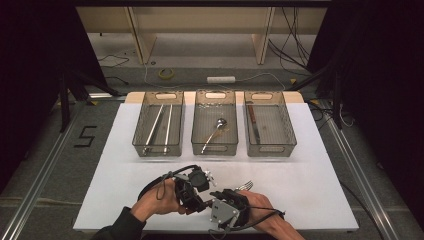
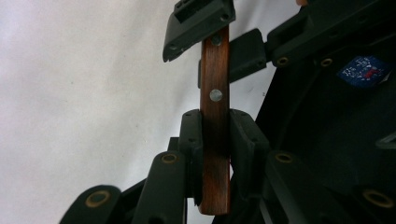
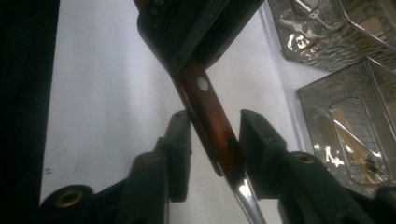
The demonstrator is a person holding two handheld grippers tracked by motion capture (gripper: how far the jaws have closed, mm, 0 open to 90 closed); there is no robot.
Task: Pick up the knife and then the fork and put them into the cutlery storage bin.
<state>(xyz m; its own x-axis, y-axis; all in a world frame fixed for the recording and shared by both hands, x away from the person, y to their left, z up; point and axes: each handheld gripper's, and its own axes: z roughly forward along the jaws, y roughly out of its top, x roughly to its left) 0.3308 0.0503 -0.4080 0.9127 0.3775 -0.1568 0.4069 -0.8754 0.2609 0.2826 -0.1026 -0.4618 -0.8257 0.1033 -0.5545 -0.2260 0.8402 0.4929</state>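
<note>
Fork with a riveted wooden handle (image 2: 215, 121) is held above the near edge of the white table (image 1: 320, 165), in front of the three clear bins. In the high view its tines (image 1: 245, 185) stick out just beyond the right gripper (image 1: 227, 202).

Left gripper (image 2: 215, 135): jaws pressed flat on both sides of the wooden handle, pinching it firmly at the butt end. The handle's long axis runs straight away from this gripper, in line with its jaws.

Right gripper, its own view (image 3: 212, 135): the handle passes diagonally between the jaws, near where wood meets the steel neck. Jaws stand narrowed around it, yet a gap shows on each side; pads not judged to be pressing yet. So the two grippers face each other along the one handle, the left at the butt, the right nearer the tines.

Judgement: a hand-over is in progress. Next move turns on the right jaws squaring to the tilted handle before the left lets go.

Bins: left holds chopsticks (image 1: 161, 125), middle a spoon (image 1: 215, 131), right a wooden-handled knife (image 1: 252, 122).
</note>
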